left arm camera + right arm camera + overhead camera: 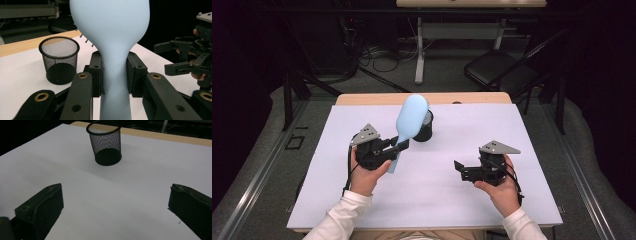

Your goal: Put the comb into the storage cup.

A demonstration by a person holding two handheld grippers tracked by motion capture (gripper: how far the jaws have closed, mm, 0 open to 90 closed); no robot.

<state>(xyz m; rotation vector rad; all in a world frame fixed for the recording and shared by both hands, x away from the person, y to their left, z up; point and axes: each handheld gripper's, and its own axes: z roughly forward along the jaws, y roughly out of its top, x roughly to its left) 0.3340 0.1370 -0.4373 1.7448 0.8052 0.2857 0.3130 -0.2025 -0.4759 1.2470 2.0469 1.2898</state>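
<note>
The left tongs (398, 145) clamp the narrow neck of the pale blue hairbrush (410, 122), its long axis tilting up with the head over the mesh cup (424, 129) just beyond. The right tongs (460, 170) gape wide and empty, well apart on the worktop (337, 200), so the left hand is nearer the cup.

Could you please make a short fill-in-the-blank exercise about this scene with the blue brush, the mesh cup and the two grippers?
1. The left gripper is shut on the narrow handle of the light blue ____.
2. The black mesh cup stands ____ on the white table cover.
3. The jaws of the right gripper stand wide ____, with nothing between them.
4. Inside the black mesh cup there is ____.

Missing words: hairbrush; upright; open; nothing
</note>
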